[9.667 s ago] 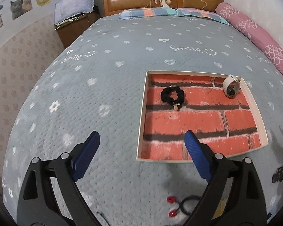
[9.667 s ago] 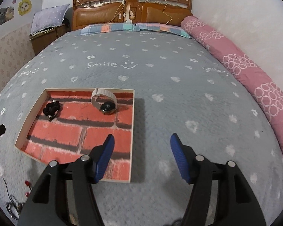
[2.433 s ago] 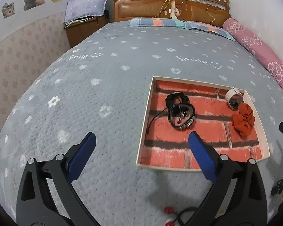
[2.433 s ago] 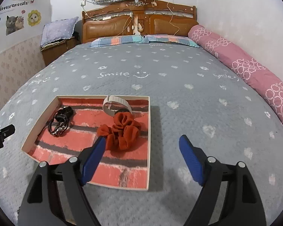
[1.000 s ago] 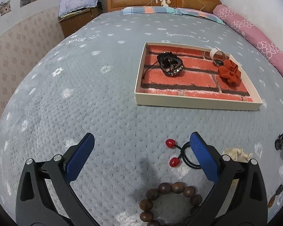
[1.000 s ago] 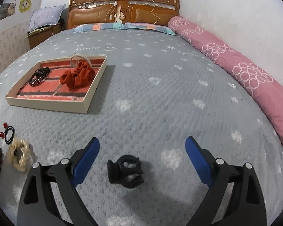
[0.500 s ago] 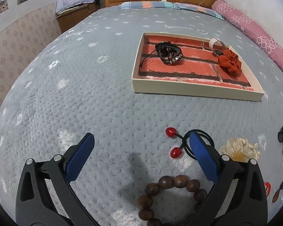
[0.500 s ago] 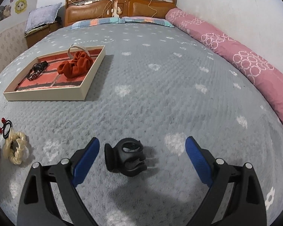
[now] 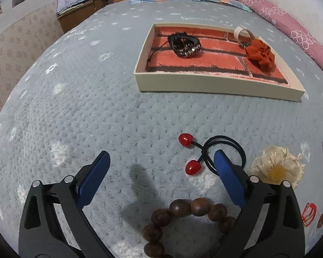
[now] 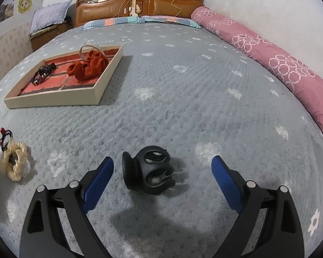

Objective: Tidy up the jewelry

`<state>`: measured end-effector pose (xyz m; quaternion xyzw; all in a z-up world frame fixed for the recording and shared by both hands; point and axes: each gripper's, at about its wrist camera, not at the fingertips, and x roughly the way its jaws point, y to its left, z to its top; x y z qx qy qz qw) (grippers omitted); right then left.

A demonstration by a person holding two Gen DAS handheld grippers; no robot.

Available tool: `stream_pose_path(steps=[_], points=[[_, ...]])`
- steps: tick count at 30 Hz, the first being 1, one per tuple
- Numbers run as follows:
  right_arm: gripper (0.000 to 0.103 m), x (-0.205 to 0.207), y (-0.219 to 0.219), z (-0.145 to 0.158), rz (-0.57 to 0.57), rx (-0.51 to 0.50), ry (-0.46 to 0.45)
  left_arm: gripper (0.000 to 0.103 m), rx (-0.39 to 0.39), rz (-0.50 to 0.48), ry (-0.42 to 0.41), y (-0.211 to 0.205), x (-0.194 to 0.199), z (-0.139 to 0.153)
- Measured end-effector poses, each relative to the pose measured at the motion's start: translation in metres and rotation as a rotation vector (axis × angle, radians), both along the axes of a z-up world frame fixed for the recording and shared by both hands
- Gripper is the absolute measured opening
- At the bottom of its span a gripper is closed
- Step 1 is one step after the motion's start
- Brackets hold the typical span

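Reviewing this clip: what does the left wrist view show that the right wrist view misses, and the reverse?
Only the left wrist view shows the open left claw over the wooden bead bracelet and the small red item at its right edge. Only the right wrist view shows the open right claw straddling the black hair clip up close. Both show the tray with the rust scrunchie, plus the cream scrunchie and cherry hair tie on the blanket.
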<state>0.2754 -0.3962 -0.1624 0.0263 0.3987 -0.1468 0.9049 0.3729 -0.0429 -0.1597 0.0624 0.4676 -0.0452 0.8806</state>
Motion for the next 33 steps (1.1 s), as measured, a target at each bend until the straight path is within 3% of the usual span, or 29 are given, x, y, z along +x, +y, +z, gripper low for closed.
stream_pose_path(steps=[10, 18, 20, 33], points=[[0.090, 0.006, 0.000, -0.007, -0.002, 0.012, 0.009, 0.080, -0.003, -0.011, 0.020, -0.004, 0.010, -0.017], [0.088, 0.008, -0.004, -0.012, -0.004, 0.042, 0.013, 0.040, -0.021, -0.092, 0.005, -0.020, 0.007, -0.017], [0.080, 0.007, -0.003, -0.013, -0.002, 0.040, 0.015, 0.030, -0.017, -0.100, 0.004, -0.025, 0.006, -0.017], [0.053, 0.007, -0.004, -0.016, 0.022, 0.083, 0.014, 0.008, 0.002, -0.122, -0.012, -0.027, 0.000, -0.014]])
